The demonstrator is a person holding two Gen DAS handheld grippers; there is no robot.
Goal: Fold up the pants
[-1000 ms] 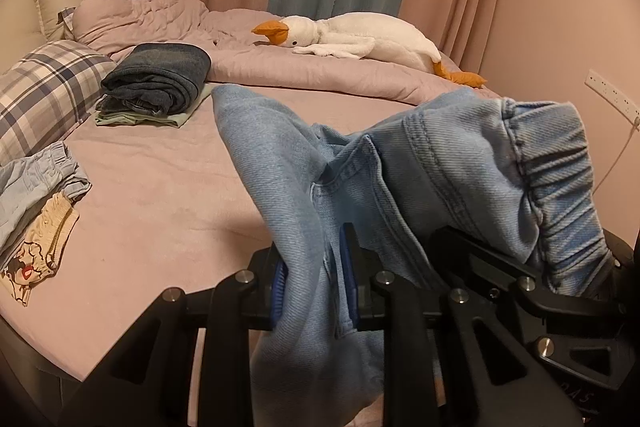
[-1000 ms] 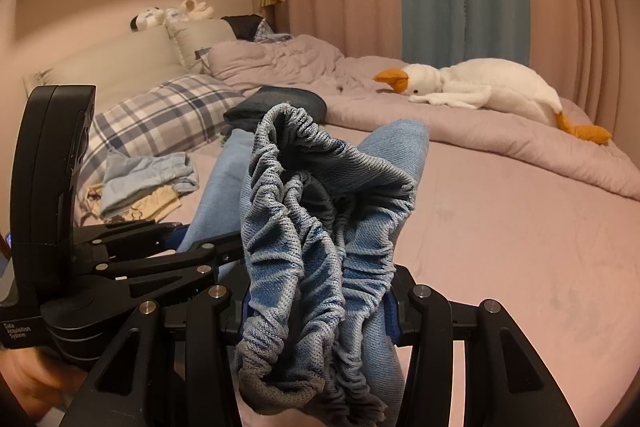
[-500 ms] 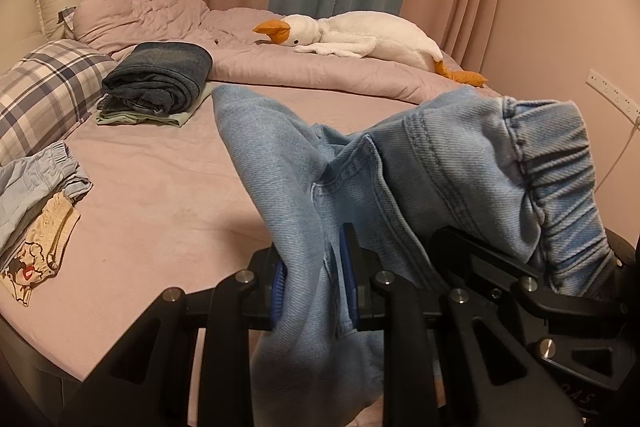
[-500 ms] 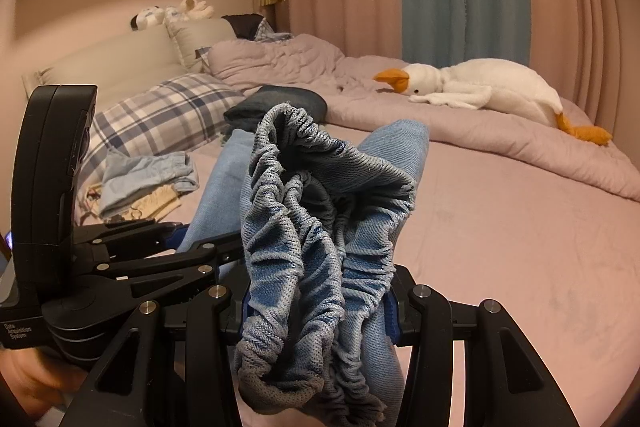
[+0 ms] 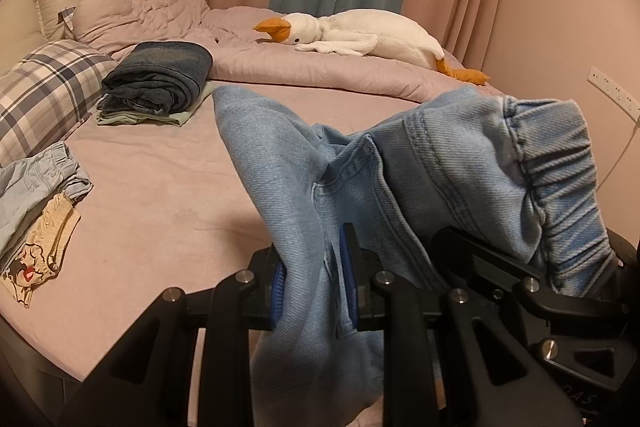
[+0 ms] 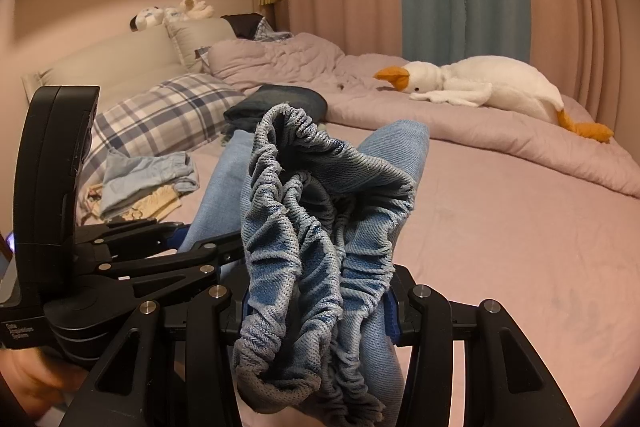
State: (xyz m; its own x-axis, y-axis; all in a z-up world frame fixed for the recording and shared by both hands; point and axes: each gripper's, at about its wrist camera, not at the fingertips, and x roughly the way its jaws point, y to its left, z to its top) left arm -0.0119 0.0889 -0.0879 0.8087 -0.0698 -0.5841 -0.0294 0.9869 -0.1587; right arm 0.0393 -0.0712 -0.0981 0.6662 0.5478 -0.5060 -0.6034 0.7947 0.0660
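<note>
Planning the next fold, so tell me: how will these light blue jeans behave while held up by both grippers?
The light blue jeans look floppy: they sag between the left gripper and right gripper. The bunched elastic waistband will probably stretch and slip unevenly. Thick denim likely hangs fairly heavy, so loose legs should drop straight.

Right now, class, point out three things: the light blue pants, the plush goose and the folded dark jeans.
light blue pants [image 5: 460, 163]: left wrist view, denim below the elastic waistband.
plush goose [image 6: 500, 79]: right wrist view, white body.
folded dark jeans [image 5: 160, 75]: left wrist view, top of the stack.
</note>
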